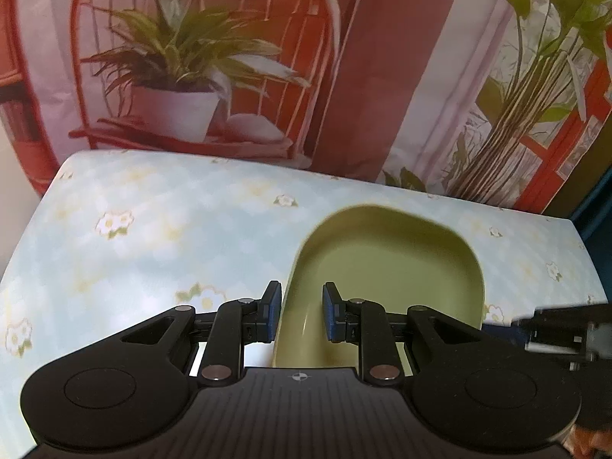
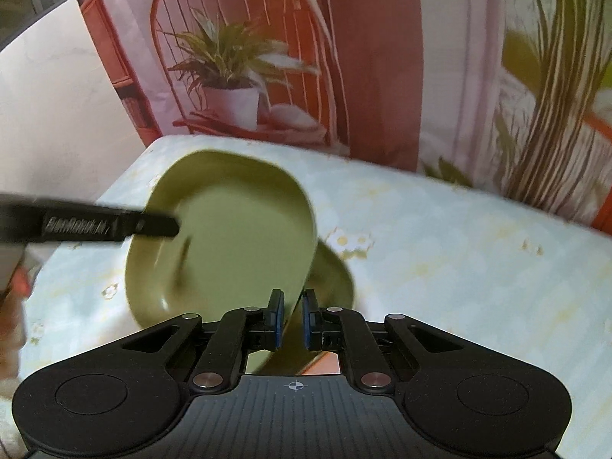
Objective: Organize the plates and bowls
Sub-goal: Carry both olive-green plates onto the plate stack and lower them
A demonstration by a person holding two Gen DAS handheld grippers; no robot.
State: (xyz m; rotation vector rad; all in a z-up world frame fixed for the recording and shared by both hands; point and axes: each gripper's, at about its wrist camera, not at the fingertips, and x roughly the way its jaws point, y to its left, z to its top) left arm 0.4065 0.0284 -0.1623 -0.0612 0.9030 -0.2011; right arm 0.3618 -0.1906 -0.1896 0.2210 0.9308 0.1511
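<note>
A green plate (image 2: pixel 229 237) hangs tilted over the table, held from both sides. My right gripper (image 2: pixel 292 317) is shut on its near right rim, which fills the narrow gap between the blue pads. My left gripper (image 2: pixel 168 225) comes in from the left as a black bar and meets the plate's left rim. In the left wrist view the same plate (image 1: pixel 386 267) runs forward between the fingers of my left gripper (image 1: pixel 302 313), which pinch its sloped rim. A second green plate (image 2: pixel 336 275) lies on the table, partly hidden under the held one.
The table wears a pale blue cloth with flowers (image 1: pixel 153 237). Behind its far edge hangs a printed backdrop with a red chair and a potted plant (image 1: pixel 179 76). My right gripper's body shows blurred at the right edge (image 1: pixel 558 329). A hand shows at the left (image 2: pixel 15 306).
</note>
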